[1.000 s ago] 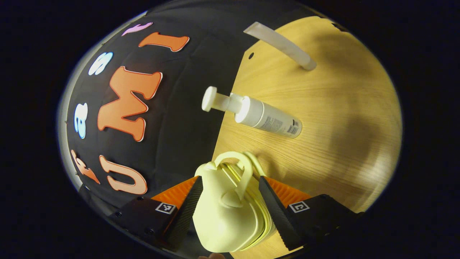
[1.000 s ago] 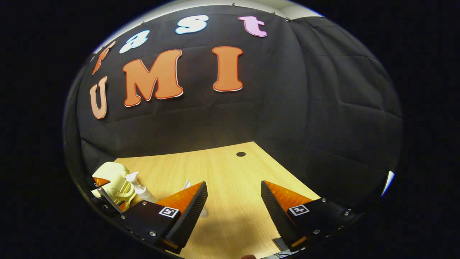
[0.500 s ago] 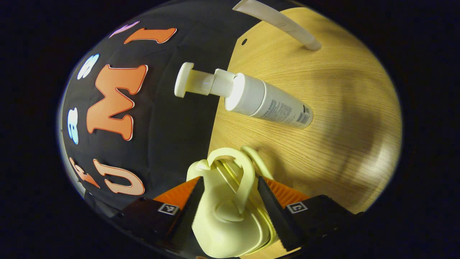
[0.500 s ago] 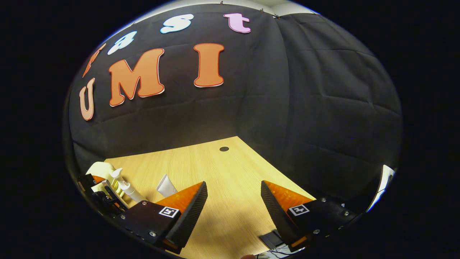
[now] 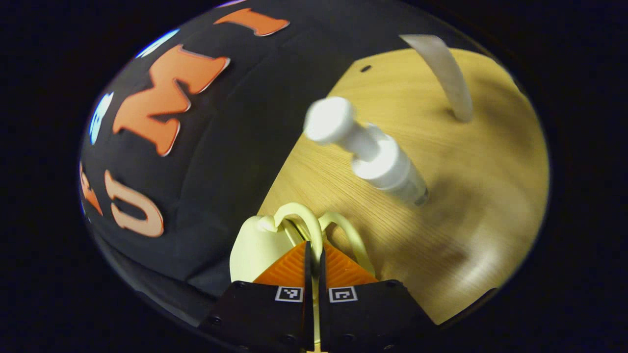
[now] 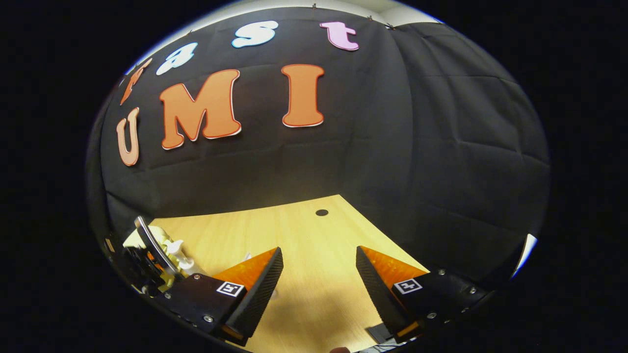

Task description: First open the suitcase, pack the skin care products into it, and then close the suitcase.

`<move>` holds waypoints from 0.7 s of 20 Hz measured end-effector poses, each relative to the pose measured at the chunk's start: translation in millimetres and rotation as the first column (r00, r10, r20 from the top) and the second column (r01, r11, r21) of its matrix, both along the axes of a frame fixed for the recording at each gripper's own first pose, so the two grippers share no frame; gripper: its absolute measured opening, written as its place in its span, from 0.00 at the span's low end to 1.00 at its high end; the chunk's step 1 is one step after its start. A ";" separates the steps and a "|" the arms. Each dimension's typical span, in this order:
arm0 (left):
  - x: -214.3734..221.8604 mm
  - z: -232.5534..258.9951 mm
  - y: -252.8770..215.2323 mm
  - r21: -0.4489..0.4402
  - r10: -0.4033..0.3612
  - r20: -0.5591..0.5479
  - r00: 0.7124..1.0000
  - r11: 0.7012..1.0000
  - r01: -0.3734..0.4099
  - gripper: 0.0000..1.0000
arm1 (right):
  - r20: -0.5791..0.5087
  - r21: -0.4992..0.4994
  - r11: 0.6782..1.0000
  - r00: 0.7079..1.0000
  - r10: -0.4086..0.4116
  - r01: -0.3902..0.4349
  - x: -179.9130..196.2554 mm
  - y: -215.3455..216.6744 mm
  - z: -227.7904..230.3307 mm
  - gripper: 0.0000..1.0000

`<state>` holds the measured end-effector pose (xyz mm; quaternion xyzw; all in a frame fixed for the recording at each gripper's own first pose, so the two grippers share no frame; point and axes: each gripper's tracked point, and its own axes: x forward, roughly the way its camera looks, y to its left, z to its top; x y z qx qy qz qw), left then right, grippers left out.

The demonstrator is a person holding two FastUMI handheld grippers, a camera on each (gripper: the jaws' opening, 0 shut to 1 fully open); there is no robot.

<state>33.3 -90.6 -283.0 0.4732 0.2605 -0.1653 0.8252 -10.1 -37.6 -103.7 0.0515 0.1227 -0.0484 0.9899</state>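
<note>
In the left gripper view the left tool [image 5: 312,252] has its two ribbed, wedge-shaped fingers drawn almost together, pinching one thin looped handle [image 5: 314,230] of the pale yellow suitcase [image 5: 255,245]. The case is small, smooth and rounded, of moulded plastic look, and sits directly ahead of the fingertips, spreading to about 10 o'clock of them; a second loop handle [image 5: 351,233] arcs free at about 1 o'clock. Further out at 1 o'clock, a white pump bottle [image 5: 373,152] stands on the bench [image 5: 481,196], a cylinder with a round press head, blurred. Beyond it, near 1 o'clock at the far edge, a pale matte tube [image 5: 446,73] curves up from the light wood-grain surface.

In the right gripper view the right tool [image 6: 319,267] holds its toothed fingers wide apart over bare bench [image 6: 314,235], gripping nothing. At about 9 o'clock of it, well apart, the left tool [image 6: 147,260] shows with the suitcase [image 6: 162,235] and the pump bottle [image 6: 179,250] close beside it.
</note>
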 end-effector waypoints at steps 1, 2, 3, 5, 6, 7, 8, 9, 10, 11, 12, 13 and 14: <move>1.6 11.9 -4.8 -0.091 0.031 -0.041 0.999 0.995 -0.034 0.05 | 0.014 0.001 1.000 1.000 0.016 -0.016 4.6 7.7 8.5 0.95; 0.7 18.1 -7.6 -0.174 0.057 -0.060 0.997 0.982 -0.067 0.05 | 0.032 -0.001 0.999 0.999 0.033 -0.033 10.5 15.6 16.6 0.95; 2.4 27.0 -6.2 -0.229 0.081 -0.073 0.994 0.969 -0.096 0.05 | 0.048 -0.005 0.999 0.998 0.051 -0.051 16.8 25.1 26.0 0.95; 6.2 43.8 -3.1 -0.303 0.103 -0.090 0.991 0.945 -0.125 0.05 | 0.073 -0.010 0.996 0.994 0.085 -0.084 29.1 45.4 40.2 0.95; 5.9 40.6 -2.7 -0.341 0.109 -0.093 0.990 0.930 -0.134 0.05 | 0.090 -0.010 0.995 0.991 0.102 -0.101 33.8 55.4 48.2 0.95; 6.6 45.6 -1.9 -0.374 0.118 -0.109 0.987 0.915 -0.151 0.05 | 0.102 -0.010 0.993 0.988 0.116 -0.116 37.5 66.4 55.4 0.95; 6.2 44.8 3.7 -0.404 0.135 -0.126 0.983 0.898 -0.175 0.05 | 0.109 -0.011 0.992 0.986 0.129 -0.128 40.5 77.3 60.5 0.95; 9.2 47.3 5.1 -0.448 0.145 -0.125 0.982 0.875 -0.186 0.05 | 0.116 -0.012 0.990 0.984 0.138 -0.137 43.1 88.3 65.4 0.95; 12.2 51.9 7.7 -0.484 0.154 -0.126 0.980 0.853 -0.196 0.05 | 0.123 -0.013 0.989 0.982 0.146 -0.145 45.9 98.3 71.1 0.95; 13.7 57.1 10.6 -0.513 0.167 -0.131 0.977 0.832 -0.211 0.05 | 0.130 -0.012 0.989 0.980 0.150 -0.150 46.9 108.5 77.2 0.95; 14.6 64.2 14.8 -0.539 0.173 -0.135 0.976 0.813 -0.219 0.05 | 0.136 -0.009 0.988 0.978 0.157 -0.157 47.8 118.9 82.2 0.95; 15.8 66.3 18.1 -0.567 0.172 -0.144 0.975 0.793 -0.223 0.05 | 0.141 -0.005 0.987 0.977 0.158 -0.159 48.1 128.5 87.8 0.95; 15.4 67.0 20.8 -0.614 0.154 -0.162 0.975 0.758 -0.222 0.05 | 0.144 -0.004 0.987 0.977 0.158 -0.159 48.1 137.9 91.1 0.95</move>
